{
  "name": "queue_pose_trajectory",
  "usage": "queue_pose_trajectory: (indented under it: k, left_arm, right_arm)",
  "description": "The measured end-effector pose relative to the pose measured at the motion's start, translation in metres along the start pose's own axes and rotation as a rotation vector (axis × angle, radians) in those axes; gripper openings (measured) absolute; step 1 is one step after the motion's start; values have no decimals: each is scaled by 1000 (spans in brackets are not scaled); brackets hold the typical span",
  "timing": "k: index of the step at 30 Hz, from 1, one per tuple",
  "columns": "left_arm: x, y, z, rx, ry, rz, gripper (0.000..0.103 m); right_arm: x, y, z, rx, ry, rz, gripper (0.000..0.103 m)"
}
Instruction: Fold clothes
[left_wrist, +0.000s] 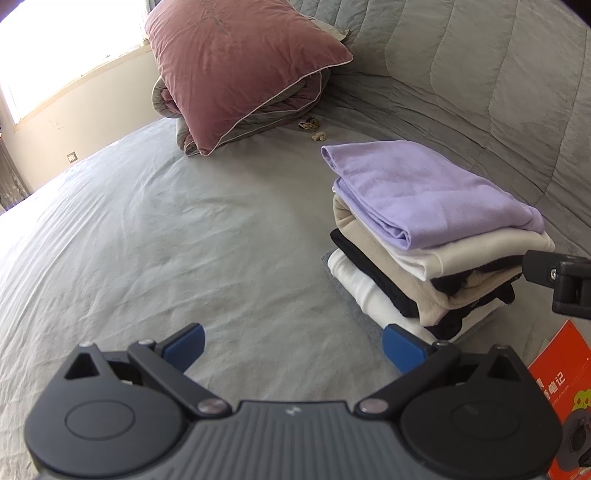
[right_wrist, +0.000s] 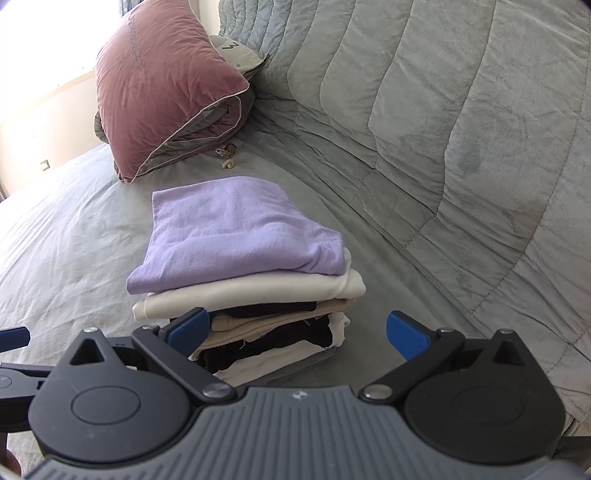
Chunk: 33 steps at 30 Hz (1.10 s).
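A stack of folded clothes (left_wrist: 436, 254) (right_wrist: 251, 295) rests on the grey bed sheet (left_wrist: 155, 236), with a lilac garment (left_wrist: 424, 188) (right_wrist: 236, 229) on top and white, beige and black pieces beneath. My left gripper (left_wrist: 293, 343) is open over bare sheet, left of the stack. My right gripper (right_wrist: 297, 332) is open just in front of the stack, its left fingertip (right_wrist: 188, 328) near the stack's front edge. Neither holds anything. A black part of the right gripper (left_wrist: 561, 280) shows at the left wrist view's right edge.
A folded pink and grey duvet (left_wrist: 236, 70) (right_wrist: 166, 85) lies at the far end of the bed. Small brown items (left_wrist: 314, 129) (right_wrist: 227, 155) lie beside it. A grey quilted cover (right_wrist: 443, 129) rises on the right. An orange box (left_wrist: 561, 391) lies at lower right.
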<state>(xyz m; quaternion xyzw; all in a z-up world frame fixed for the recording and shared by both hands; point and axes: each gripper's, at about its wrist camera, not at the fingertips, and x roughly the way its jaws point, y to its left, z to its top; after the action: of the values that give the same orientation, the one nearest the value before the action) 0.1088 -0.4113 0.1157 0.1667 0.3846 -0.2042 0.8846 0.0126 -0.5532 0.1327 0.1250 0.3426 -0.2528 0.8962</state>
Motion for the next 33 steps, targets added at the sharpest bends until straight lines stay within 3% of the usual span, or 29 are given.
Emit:
queue_pose_trajectory:
  k: [9,24,33]
  left_arm:
    - [-35,18,-11,-7,-7,-16,102]
    - [-98,49,-60,-40,-26,-33,102]
    - [-135,69,-99,-45,-54,-34,102]
  right_arm:
    - [-32,16,-2,-90,-45,-87,103]
    - [-111,51,-37,-153,-97,-67,103]
    - [-147,64,-74,-104,-114,-52,103]
